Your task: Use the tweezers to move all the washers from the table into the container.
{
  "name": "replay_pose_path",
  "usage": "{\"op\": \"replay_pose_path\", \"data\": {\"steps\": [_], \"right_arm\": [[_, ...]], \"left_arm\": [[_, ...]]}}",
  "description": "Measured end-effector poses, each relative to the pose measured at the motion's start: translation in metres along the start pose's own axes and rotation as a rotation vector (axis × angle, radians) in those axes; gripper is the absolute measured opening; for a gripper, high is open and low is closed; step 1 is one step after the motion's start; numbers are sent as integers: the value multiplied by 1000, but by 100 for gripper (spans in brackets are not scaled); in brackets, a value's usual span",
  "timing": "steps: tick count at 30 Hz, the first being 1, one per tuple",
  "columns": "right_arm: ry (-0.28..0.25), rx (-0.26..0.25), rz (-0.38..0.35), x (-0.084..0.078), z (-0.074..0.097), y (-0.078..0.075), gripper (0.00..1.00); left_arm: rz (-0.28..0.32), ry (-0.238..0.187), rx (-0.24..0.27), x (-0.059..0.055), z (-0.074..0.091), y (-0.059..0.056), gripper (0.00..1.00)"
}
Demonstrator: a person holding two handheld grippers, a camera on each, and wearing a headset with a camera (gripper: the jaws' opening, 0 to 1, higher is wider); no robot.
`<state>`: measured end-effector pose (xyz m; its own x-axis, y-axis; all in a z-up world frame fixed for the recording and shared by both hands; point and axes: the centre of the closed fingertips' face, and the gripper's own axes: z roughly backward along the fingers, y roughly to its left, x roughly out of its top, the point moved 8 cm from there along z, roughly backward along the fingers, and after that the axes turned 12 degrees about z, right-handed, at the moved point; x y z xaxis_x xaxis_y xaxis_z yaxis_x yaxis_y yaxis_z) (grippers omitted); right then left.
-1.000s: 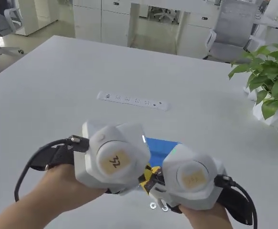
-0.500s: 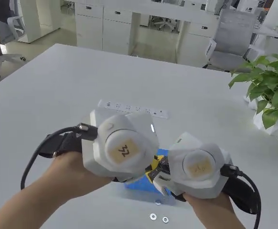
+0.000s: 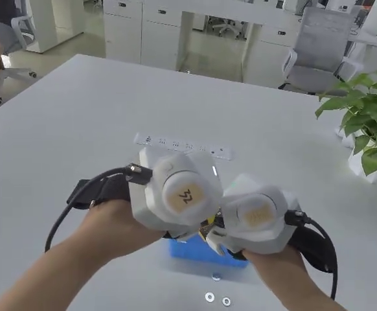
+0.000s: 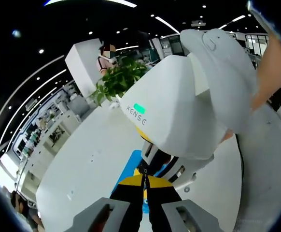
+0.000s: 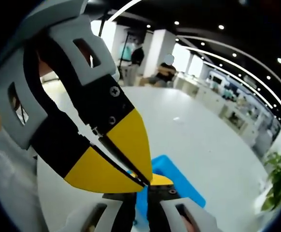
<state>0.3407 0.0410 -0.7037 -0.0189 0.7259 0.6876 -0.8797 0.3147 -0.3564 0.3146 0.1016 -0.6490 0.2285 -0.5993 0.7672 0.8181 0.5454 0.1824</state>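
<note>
While both claws are held tip to tip over the blue container (image 3: 192,251), the washers (image 3: 209,297) are seen lying on the table (image 3: 78,129).
The left claw (image 4: 144,181) is clenched, its yellow-tipped jaws pressed together along a thin seam in the right gripper view; the right claw (image 5: 156,181) is likewise drawn shut, and whether anything is pinched cannot be told. Three washers are shown in the head view just beside the container.

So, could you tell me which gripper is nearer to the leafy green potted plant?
Right. The right gripper sits between the green potted plant and the left gripper, which lies farther from it.
</note>
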Motion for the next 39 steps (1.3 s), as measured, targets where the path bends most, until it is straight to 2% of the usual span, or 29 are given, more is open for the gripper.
{"op": "replay_pose_path", "data": {"steps": [3,8,17,26,39], "right_arm": [[15,3,-3,-5,-7,0,3],[24,24,-51,-10,-17,5,3],[54,53,-59,-21,-28,12,3],[73,84,-48,-28,-34,17,3],[64,80,-78,-28,-33,17,4]], "left_arm": [[12,16,-8,-6,-8,1,0],[38,39,-30,-16,-15,1,0],[67,63,-56,-29,-26,1,0],[56,87,-61,-35,-32,-3,0],[85,75,-64,-36,-30,-1,0]]}}
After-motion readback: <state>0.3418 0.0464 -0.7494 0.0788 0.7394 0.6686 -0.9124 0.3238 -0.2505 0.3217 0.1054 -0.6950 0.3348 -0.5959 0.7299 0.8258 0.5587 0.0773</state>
